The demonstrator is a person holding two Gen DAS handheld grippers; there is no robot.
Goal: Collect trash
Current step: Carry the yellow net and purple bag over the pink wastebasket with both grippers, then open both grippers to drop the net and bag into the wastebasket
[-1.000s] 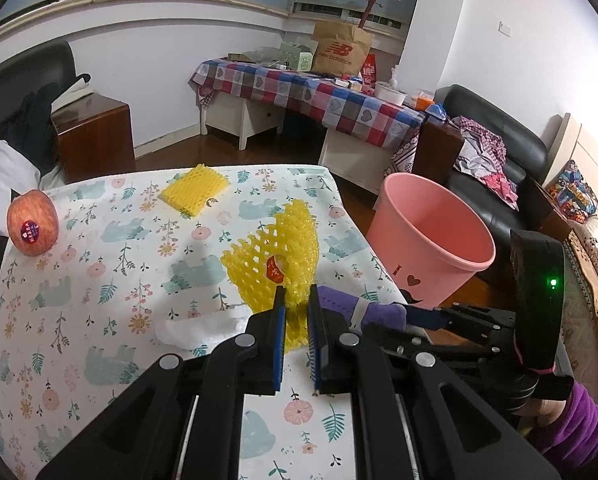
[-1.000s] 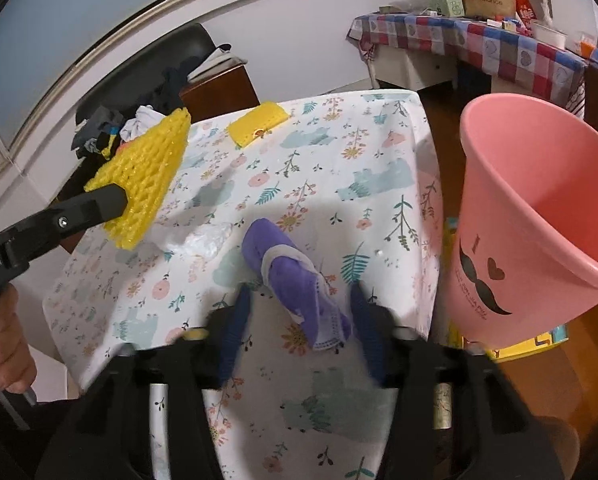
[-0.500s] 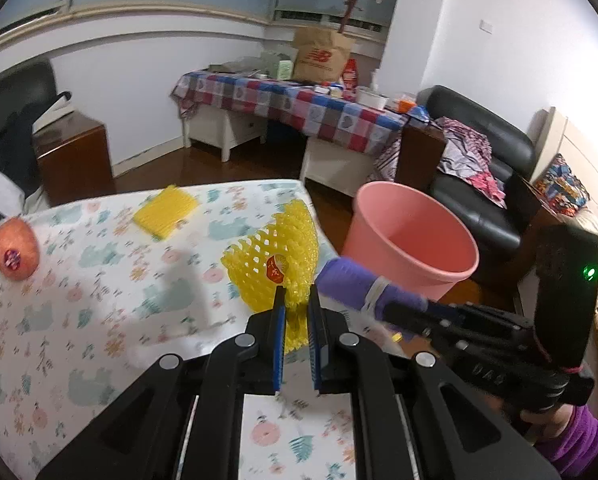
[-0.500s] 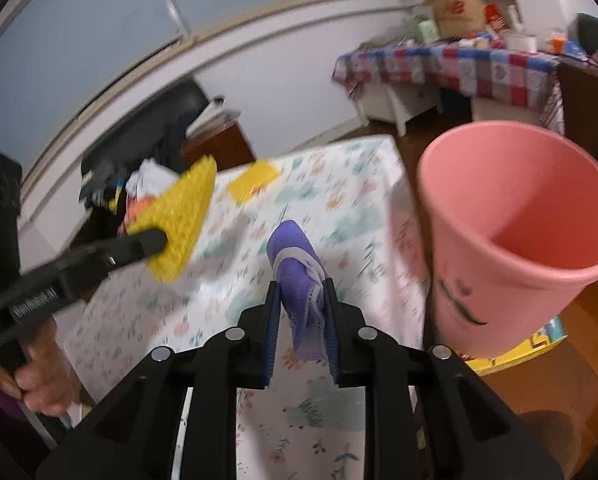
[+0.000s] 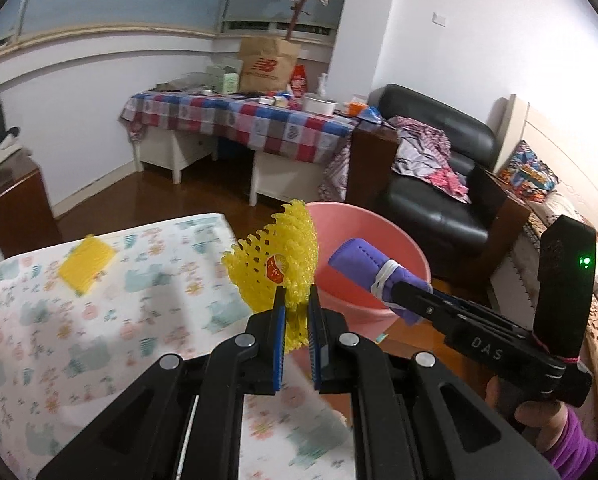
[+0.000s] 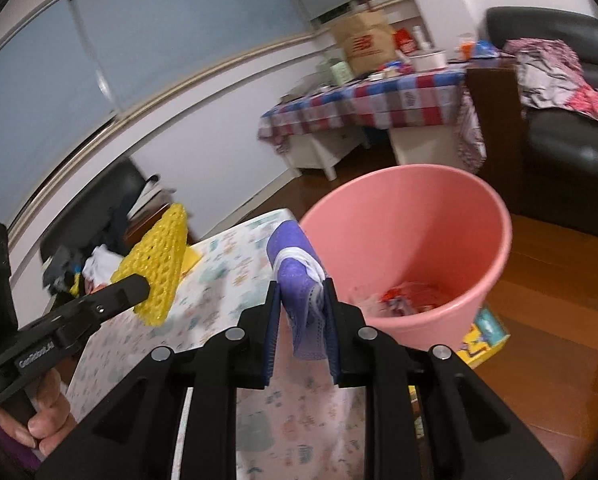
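Nearest in the left wrist view, the left gripper (image 5: 297,312) is clamped narrow on the lower edge of a yellow foam fruit net (image 5: 277,266), which stands up from the jaws over the edge of the table (image 5: 99,320). In the right wrist view the right gripper (image 6: 301,320) is pinched on a rolled purple face mask (image 6: 295,268) bound by its white ear loops; the jaws closed on it within the last second. Both pieces look feather-light and soft: the net is springy and crushes easily, so an edge hold suffices, while the mask is limp cloth and best gripped across the roll, as it is. Beyond them stands the pink bin (image 6: 419,216) on the floor beside the table, with some wrappers at its bottom. A flat yellow pad (image 5: 87,259) lies farther back on the table.
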